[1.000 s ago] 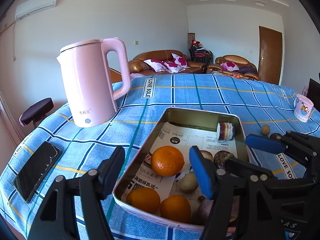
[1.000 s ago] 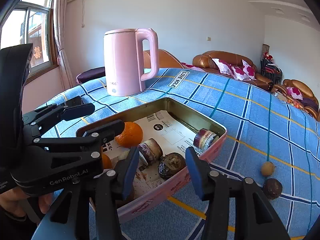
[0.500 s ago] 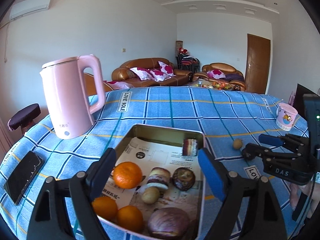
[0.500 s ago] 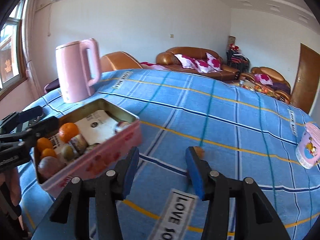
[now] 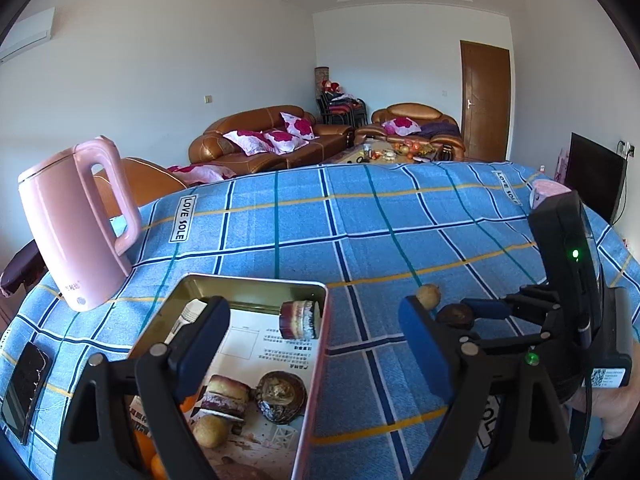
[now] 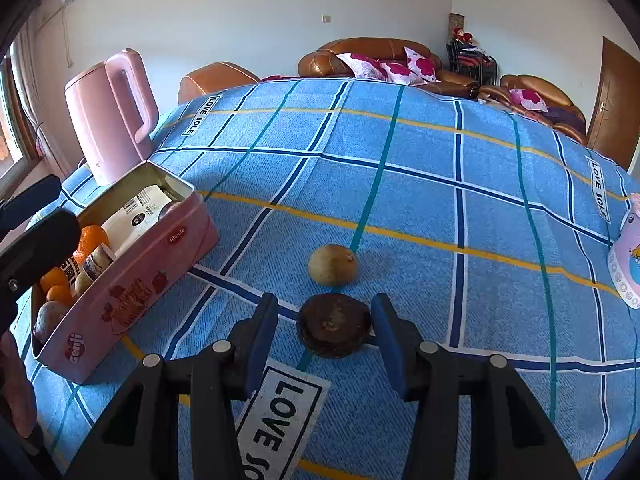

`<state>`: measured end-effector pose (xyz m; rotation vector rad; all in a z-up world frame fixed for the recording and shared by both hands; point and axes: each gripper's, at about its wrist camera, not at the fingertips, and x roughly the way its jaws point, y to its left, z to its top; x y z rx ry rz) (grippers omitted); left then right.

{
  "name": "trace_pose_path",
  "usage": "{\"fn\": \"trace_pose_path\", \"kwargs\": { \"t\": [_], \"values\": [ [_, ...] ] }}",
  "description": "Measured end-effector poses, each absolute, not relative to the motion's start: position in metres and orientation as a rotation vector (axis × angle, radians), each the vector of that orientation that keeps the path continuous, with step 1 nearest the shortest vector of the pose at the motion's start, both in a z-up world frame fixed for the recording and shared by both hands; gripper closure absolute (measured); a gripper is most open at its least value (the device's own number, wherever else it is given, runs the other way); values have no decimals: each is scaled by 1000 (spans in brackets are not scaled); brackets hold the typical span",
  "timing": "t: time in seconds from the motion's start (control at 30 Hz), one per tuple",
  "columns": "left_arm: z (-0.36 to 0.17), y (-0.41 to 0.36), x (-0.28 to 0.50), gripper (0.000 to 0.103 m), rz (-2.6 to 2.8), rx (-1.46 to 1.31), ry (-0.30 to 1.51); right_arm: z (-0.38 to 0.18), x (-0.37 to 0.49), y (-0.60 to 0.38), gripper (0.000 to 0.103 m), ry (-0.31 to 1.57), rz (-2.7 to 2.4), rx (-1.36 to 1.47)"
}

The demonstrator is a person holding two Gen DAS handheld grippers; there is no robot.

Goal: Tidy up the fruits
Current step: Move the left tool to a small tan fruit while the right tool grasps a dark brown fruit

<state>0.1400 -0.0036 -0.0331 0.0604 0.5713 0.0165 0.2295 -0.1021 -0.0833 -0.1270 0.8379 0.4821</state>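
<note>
The right gripper (image 6: 325, 338) is held low over the blue checked tablecloth (image 6: 440, 152), its jaws spread to either side of a dark brown round fruit (image 6: 334, 330) that lies on the cloth; a narrow gap is seen on the left side, while contact on the right side cannot be told. Just beyond it, a yellowish-brown fruit (image 6: 333, 265) is seen on a teal stripe, near but apart from the dark one. Toward the table's left edge, a pink tin (image 6: 132, 280) is set, in which oranges (image 6: 90, 240), a purple-skinned fruit (image 6: 50, 316) and printed paper are kept. The left gripper (image 5: 314, 344) is held above that tin's near right corner, its jaws having just been opening and now spread wide, with nothing clamped between them. Behind the tin, near the far left edge, a pink kettle (image 5: 76, 224) stands upright, and a phone (image 5: 24, 392) lies flat by the left edge.
</note>
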Motion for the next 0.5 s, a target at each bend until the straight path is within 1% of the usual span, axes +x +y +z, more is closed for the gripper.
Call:
{"fn": "trace_pose_path", "kwargs": {
  "t": [0.07, 0.13, 0.37, 0.5],
  "values": [
    [-35, -6, 147, 14, 7, 57, 590, -88, 233, -101, 54, 869, 485, -131],
    [-36, -10, 152, 14, -3, 56, 601, -85, 233, -105, 63, 852, 483, -125],
    [-40, -33, 166, 14, -45, 58, 628, -78, 229, -119, 64, 802, 448, -122],
    [-48, -48, 177, 14, -71, 59, 657, -75, 235, -143, 64, 780, 355, -88]
  ]
}}
